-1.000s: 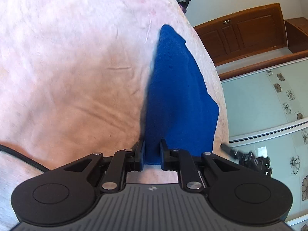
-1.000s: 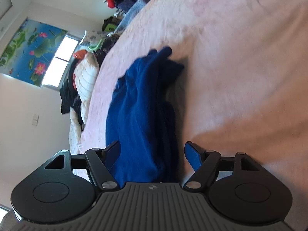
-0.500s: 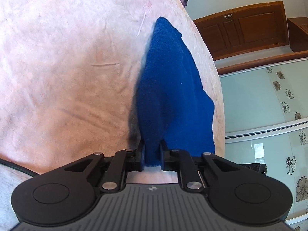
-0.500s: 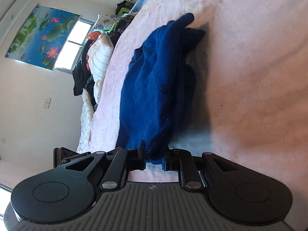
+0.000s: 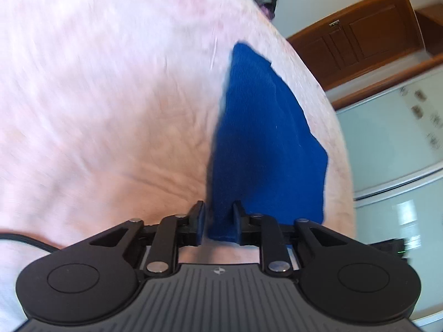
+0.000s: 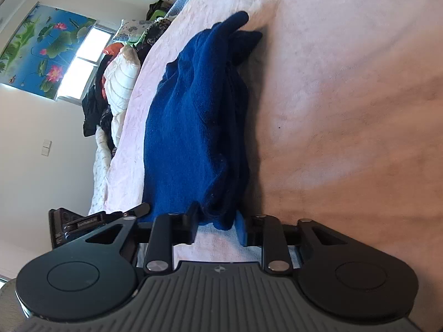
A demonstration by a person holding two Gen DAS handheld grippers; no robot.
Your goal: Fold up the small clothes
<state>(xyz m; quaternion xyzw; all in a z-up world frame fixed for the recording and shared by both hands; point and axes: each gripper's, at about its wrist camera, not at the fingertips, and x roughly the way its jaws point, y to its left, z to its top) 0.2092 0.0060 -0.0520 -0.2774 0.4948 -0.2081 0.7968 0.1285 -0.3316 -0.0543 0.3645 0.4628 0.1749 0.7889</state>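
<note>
A blue knit garment (image 5: pixel 263 138) lies folded lengthwise on the pink bedspread (image 5: pixel 110 96). My left gripper (image 5: pixel 218 221) has its jaws slightly parted around the garment's near end, with a thin gap beside the left pad. In the right wrist view the same garment (image 6: pixel 193 124) lies bunched in layers. My right gripper (image 6: pixel 217 221) stands around its other end, jaws a little apart with the cloth edge between them.
A wooden cabinet (image 5: pixel 360 36) and glass sliding doors (image 5: pixel 393 138) stand beyond the bed edge. A pile of clothes and pillows (image 6: pixel 116 77) lies at the bed's far side below a window with a lotus blind (image 6: pixel 47 52). A black cable (image 5: pixel 25 242) crosses the bedspread.
My right gripper closed on the garment's end half a second ago and now its jaws have opened a little. My left jaws have parted slightly too. The garment has settled on the bed.
</note>
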